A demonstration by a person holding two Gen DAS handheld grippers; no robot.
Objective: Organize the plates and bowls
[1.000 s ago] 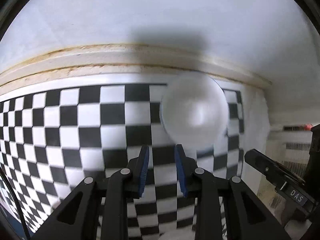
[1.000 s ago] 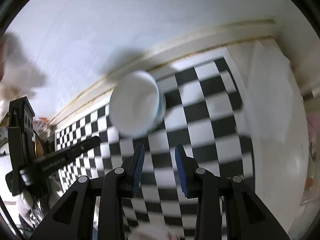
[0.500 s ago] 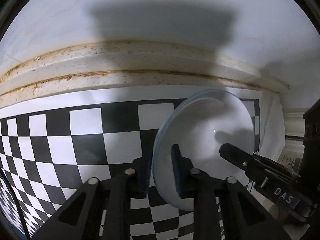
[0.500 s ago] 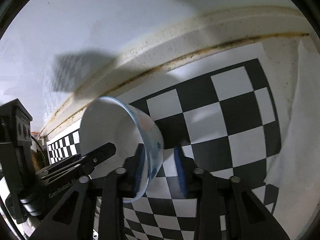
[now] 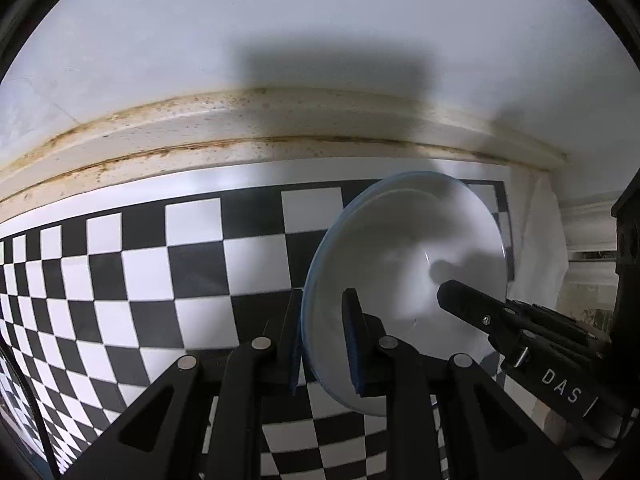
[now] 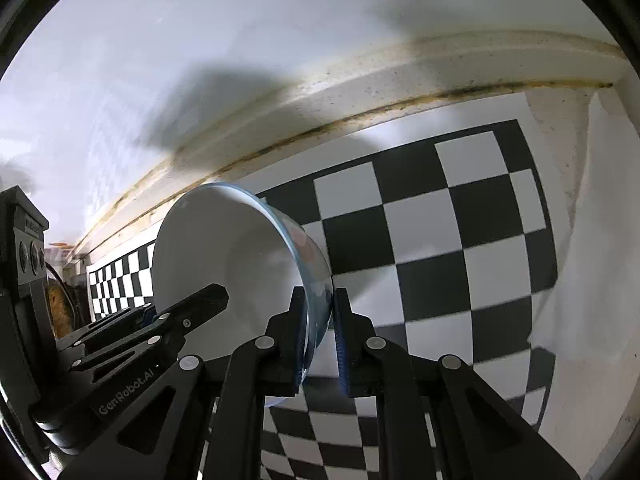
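Both grippers are clamped on opposite sides of the rim of one white bowl with a pale blue edge, which sits on the black-and-white checkered mat close to the stained back ledge of the counter. The left gripper grips the rim with one pad inside the bowl and one outside; its jaws are drawn in narrow on the wall. The right gripper has just been closing and now pinches the far rim the same way, the bowl wall between its blue pads. In the right wrist view the bowl looks tipped, its mouth facing the left gripper, though the fisheye may exaggerate this. The step in hand appears to be the two-handed pickup of the bowl. The next move likely calls for lifting both hands together and level, since uneven pull could twist the thin rim out of either pinch, then carrying it to wherever the dishes get stacked, which is not in view
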